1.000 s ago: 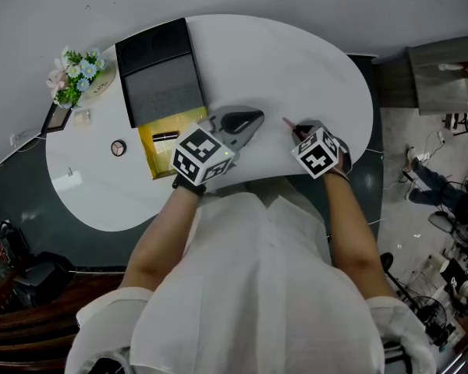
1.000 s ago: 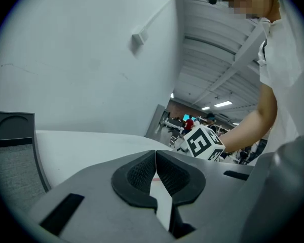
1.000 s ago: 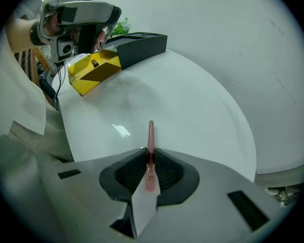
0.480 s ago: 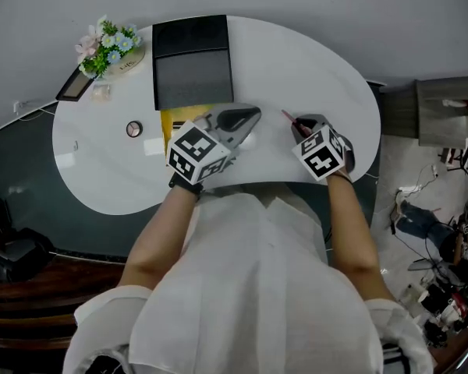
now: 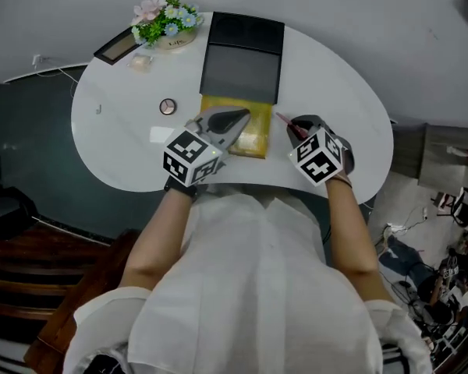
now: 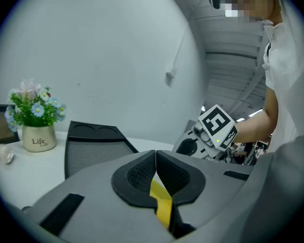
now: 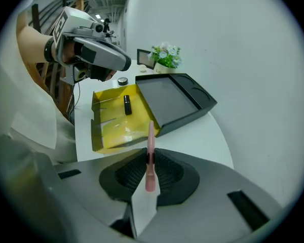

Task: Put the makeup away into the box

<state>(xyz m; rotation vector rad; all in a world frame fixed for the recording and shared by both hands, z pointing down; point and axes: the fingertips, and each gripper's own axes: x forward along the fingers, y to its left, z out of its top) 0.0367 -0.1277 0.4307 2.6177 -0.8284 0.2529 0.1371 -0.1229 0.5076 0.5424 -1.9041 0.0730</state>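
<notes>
While my right gripper (image 7: 149, 162) has its jaws clamped on a slim pink makeup stick (image 7: 150, 148), the stick's tip points out beyond the pads, towards the far left. It is clear of the white table (image 5: 339, 104) and just right of the yellow box (image 5: 257, 137).

My left gripper (image 5: 242, 120) has its jaws pressed together with nothing in them. The yellow visible through the slit behind them is the box underneath. It hangs over the box's left part and hides much of the interior from the head view.

Findings around the box:
- A small black tube (image 7: 126, 104) lies inside it, towards the far end.
- The black lid (image 5: 242, 72) lies open on the box's far side and adjoins it.
- A small round item (image 5: 167, 107) sits on the table to the left of the box.
- A pot of flowers (image 5: 165, 18), a picture frame (image 5: 115, 47) and a small pale object (image 5: 141, 63) stand at the far left edge, well apart from both grippers.
</notes>
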